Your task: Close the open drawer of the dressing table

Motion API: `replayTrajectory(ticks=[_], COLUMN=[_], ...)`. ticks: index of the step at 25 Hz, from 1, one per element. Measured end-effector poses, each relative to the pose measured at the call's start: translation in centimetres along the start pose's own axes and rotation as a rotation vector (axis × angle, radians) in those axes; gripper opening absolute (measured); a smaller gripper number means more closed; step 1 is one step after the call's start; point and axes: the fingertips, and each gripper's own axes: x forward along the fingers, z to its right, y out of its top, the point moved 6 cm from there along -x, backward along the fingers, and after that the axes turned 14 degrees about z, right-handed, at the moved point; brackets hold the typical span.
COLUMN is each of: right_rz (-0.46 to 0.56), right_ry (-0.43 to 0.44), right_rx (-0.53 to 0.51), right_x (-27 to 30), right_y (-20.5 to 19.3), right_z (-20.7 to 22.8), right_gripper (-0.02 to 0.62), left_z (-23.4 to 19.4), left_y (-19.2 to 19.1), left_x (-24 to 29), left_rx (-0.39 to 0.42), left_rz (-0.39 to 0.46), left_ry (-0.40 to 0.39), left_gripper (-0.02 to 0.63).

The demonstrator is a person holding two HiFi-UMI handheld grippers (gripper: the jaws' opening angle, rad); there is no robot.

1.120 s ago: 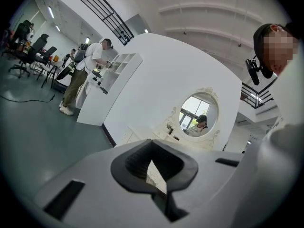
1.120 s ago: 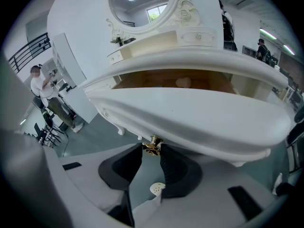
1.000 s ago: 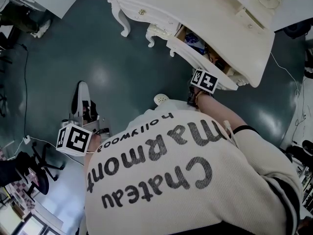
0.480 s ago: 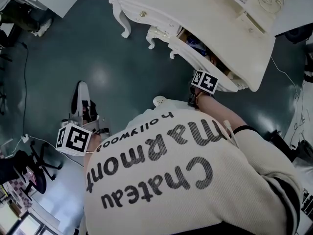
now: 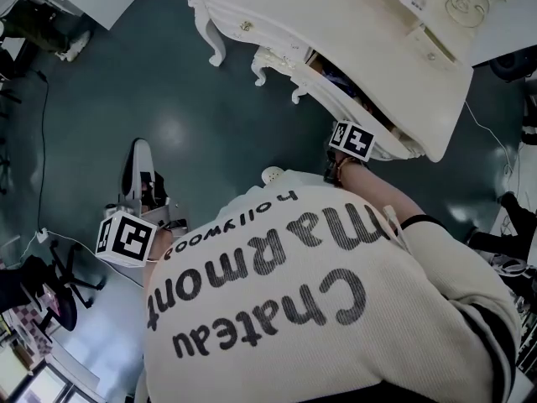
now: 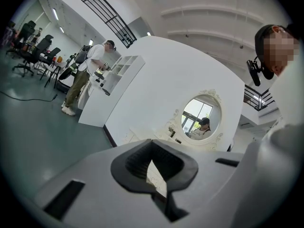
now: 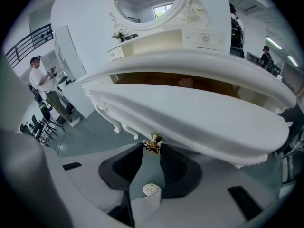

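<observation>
The white dressing table (image 5: pixel 352 23) stands at the top of the head view, with its drawer (image 5: pixel 329 99) pulled out under the top. In the right gripper view the curved drawer front (image 7: pixel 190 122) fills the middle, below the round mirror (image 7: pixel 147 4). My right gripper (image 7: pixel 151 148) points down at it, and both pads sit against the small brass knob (image 7: pixel 152 143). In the head view that right gripper (image 5: pixel 346 145) is at the drawer's front edge. My left gripper (image 5: pixel 140 154) hangs low at my left side, away from the table. In its own view the left gripper (image 6: pixel 152 144) has its tips together with nothing held.
Carved table legs (image 5: pixel 210 44) stand on the teal floor. A white perforated shoe (image 5: pixel 275 175) lies just below the drawer. An office chair (image 5: pixel 59 284) and a cable are at the lower left. A person (image 6: pixel 90 75) stands by a white shelf unit far off.
The drawer's visible opening looks slightly narrower than a second ago. My right gripper stays at the knob, and the left gripper has not moved.
</observation>
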Motion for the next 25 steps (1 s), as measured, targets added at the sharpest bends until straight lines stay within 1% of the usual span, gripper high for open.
replayTrajectory(ticks=[4,10,18,25], right_rz=[-0.008,-0.001,0.010,0.031], right_ry=[0.007,0.026,0.026,0.006], right_rx=[-0.021,-0.005,-0.010,-0.007], right_x=[0.2,0.5,1.2,1.7], right_y=[0.1,0.4,1.2,2.0], right_z=[0.3,0.5,1.0,1.3], right_gripper=[0.124,0.124,0.124,0.124], left_z=[0.2,0.3,0.7,0.4], left_y=[-0.1,-0.2,-0.5,-0.8], left_x=[0.1,0.0,0.1,0.1], left_rx=[0.001,0.002,0.001,-0.002], left_rz=[0.004,0.013,0.026,0.034], left_ry=[0.003,0.009,0.019,0.029], left_gripper=[0.009,0.009,0.009,0.009])
